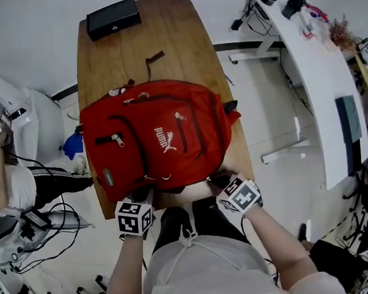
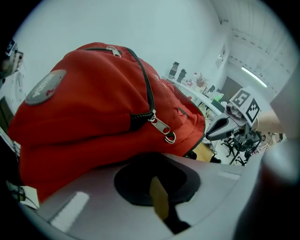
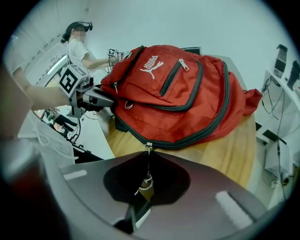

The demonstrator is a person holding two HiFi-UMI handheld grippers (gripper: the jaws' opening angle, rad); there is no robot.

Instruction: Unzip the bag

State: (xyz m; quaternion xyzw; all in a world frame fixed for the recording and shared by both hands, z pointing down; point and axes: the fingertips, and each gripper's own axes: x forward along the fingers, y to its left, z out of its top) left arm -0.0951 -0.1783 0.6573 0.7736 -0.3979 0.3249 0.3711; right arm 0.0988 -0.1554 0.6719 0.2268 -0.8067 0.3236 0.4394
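Holding the zipper pull [image 3: 148,159] at the bag's [image 1: 151,136] near edge
Your right gripper [image 3: 146,185] pinches the pull; the zipper [image 3: 206,133] curves away rightward round the bag on the table [image 1: 162,24]. Your left gripper [image 2: 159,201], jaws together, sits beside the bag.

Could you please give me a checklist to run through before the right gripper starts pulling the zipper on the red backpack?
1. Right gripper shut on the zipper pull: ok; its cord runs in between the jaws.
2. Left gripper bracing the red backpack: cannot tell; the fabric is close, but no grip shows.
3. Main zipper closed along its visible track: ok.
4. Backpack resting on the wooden table: ok.
5. Black box apart from the backpack, at the table's far end: ok.
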